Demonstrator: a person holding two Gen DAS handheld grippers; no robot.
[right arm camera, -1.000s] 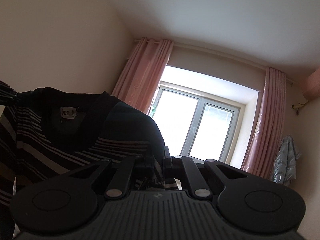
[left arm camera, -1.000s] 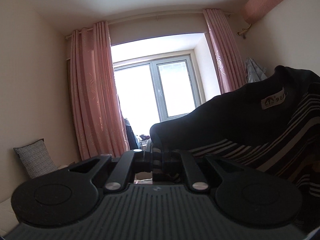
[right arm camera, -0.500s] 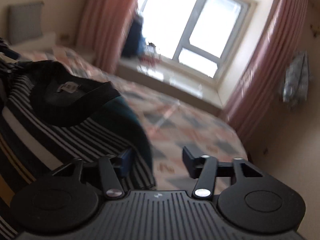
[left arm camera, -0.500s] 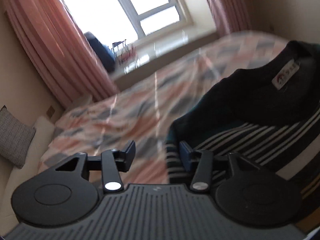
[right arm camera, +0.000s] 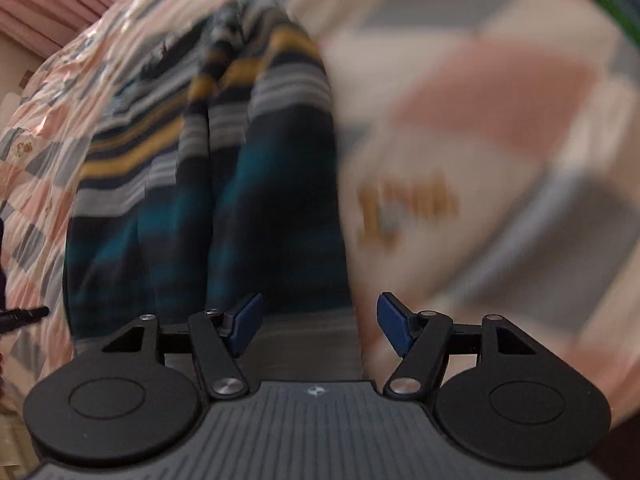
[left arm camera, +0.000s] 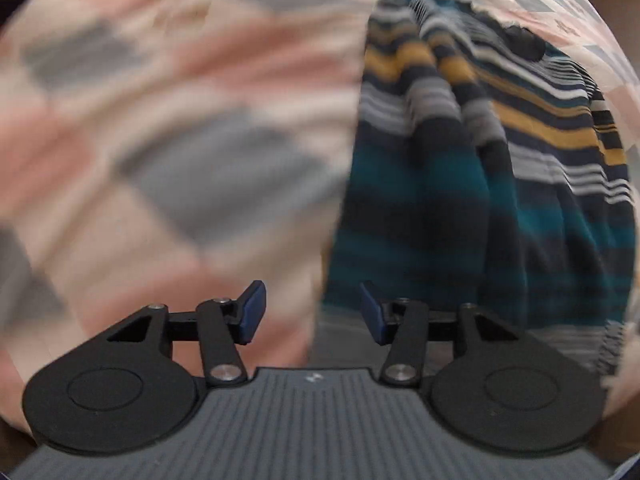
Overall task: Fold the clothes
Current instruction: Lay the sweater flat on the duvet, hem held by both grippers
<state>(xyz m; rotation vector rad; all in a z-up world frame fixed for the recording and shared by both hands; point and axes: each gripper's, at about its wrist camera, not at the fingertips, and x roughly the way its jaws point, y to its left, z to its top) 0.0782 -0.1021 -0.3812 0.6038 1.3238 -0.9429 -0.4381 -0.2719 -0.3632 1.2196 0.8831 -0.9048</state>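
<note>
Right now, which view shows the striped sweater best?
The left wrist view: the sweater is sharper there, its yellow, grey and teal stripes clear as it lies on the bedspread. The right wrist view shows it too, more blurred.

Bed cover (left arm camera: pixel 168 128): patchwork of pink, grey and cream blocks, filling most of both views, blurred.
Cover print (right arm camera: pixel 408 204): small ochre motif on a cream patch, too blurred to read.
Cover surface: finely crinkled and faintly glossy towards the far edge.
Curtain (right arm camera: pixel 48 4): pink pleated folds, top left corner of the right wrist view.
Light: soft daylight, no hard shadows.
Green streak (right arm camera: pixel 612 4): top right corner, unidentifiable.
</note>
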